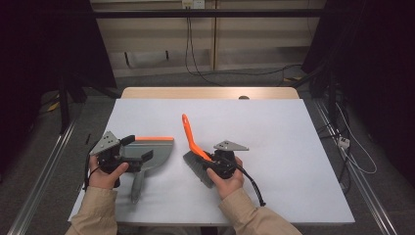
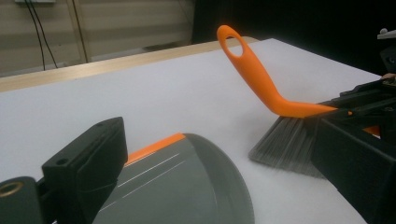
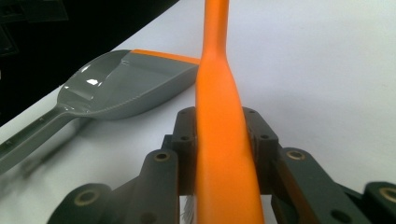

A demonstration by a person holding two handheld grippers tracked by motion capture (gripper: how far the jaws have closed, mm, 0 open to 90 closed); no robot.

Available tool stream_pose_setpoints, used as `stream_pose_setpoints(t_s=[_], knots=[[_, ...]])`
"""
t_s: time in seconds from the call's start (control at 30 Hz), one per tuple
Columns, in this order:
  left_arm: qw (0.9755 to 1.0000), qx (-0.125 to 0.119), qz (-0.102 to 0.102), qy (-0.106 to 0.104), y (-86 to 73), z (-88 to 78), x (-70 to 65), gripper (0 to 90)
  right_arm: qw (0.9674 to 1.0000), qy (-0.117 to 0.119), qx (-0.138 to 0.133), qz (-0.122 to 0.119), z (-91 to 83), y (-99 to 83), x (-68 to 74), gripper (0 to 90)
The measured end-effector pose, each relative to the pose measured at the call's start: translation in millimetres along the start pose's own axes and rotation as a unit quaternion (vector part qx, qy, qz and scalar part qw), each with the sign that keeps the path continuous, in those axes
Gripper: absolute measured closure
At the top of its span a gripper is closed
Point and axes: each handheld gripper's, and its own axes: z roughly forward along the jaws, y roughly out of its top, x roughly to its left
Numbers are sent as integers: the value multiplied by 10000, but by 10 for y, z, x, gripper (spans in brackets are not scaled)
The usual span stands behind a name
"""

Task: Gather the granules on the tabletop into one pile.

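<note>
my right tongs (image 3: pixel 219 140) clamp the brush (image 1: pixel 195 152) by its smooth orange handle; bristles partly hidden behind my hand. left tongs (image 1: pixel 139 149) gape wide over the grey dustpan (image 1: pixel 159 149), its handle cut off, on the white tabletop (image 1: pixel 274 132).

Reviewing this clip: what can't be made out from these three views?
- Brush bristle tips: high view, hidden under the right gripper and hand.
- Dustpan handle end: cut off by the frame edge in the right gripper view; the near side of its pan is covered by the left gripper in the high view.
- Small dark thing at the table's far edge: too small to identify.
</note>
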Motion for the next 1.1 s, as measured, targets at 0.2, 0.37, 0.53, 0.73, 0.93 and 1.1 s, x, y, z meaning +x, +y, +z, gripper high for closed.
stream_pose_setpoints(t_s=[0.2,0.37,0.53,0.73,0.93,1.1], knots=[[10000,-12,-5,3,0,0,-2,39,9999,-104,-12,100,-96,-10,-103,707],[10000,-1,15,-6,2,5,-9,39,9997,-178,-35,139,-164,-17,-161,707],[10000,7,23,5,2,5,-11,39,9995,-130,-39,298,-199,-17,-217,707],[10000,9,26,10,2,9,-10,39,9987,68,-125,482,-214,19,-222,711],[10000,5,18,3,2,9,-8,39,9975,356,-378,480,-271,205,-207,711],[10000,-1,-1,22,2,2,3,39,9983,424,-360,-201,-229,385,-290,711]])
